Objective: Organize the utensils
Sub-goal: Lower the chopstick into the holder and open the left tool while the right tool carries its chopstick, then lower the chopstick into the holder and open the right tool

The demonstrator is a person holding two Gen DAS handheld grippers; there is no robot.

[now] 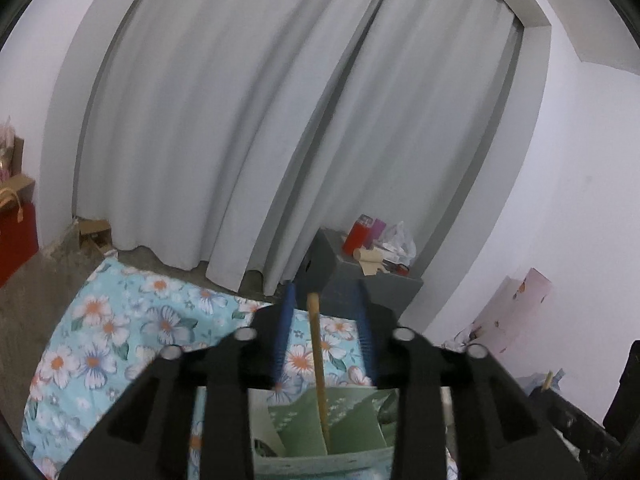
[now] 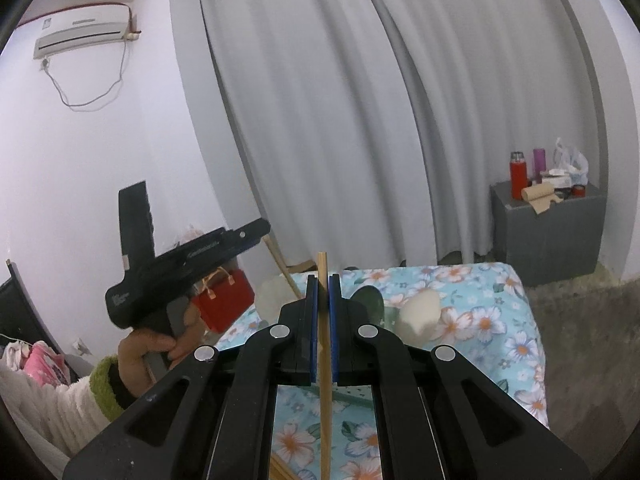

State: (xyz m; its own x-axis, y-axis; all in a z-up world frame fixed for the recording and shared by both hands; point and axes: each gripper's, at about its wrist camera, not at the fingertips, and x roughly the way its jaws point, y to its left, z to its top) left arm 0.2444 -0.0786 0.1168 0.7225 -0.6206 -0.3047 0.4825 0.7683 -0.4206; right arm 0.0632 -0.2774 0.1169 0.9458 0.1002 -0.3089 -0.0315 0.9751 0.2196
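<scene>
plainly, the right tool [image 2: 323, 280] is pinched tight on a thin wooden chopstick [image 2: 325, 360], a pale round stick that runs upright between the blue ribbed pads [image 2: 313, 320] and pokes out just above their tips. its black plastic arms carry round silver rivets.

in the left wrist view the left tool [image 1: 326, 292] stands partly parted, its blue pads [image 1: 285, 328] clear of a second wooden chopstick [image 1: 318, 360] that stands between them, touching neither. that stick's lower end sits down in a soft green holder [image 1: 352, 420] with folded, paper-like walls and a small white print, just under the tool. the view is somewhat blurred.

both tools are over a counter covered by a light blue cloth [image 2: 480, 320] printed with white and orange flowers. on it, in the right wrist view, lie a pale egg-shaped thing [image 2: 422, 312], a dark green rounded thing [image 2: 370, 298] and another cloudy white shape [image 2: 274, 294]; what they are i cannot tell.

a hand [image 2: 148, 354] in a fluffy white sleeve with a green cuff grips the left tool's black handle at the left of the right wrist view. behind hang grey pleated curtains [image 2: 340, 120], with a grey box [image 2: 548, 232] carrying a red flask [image 2: 517, 176].
</scene>
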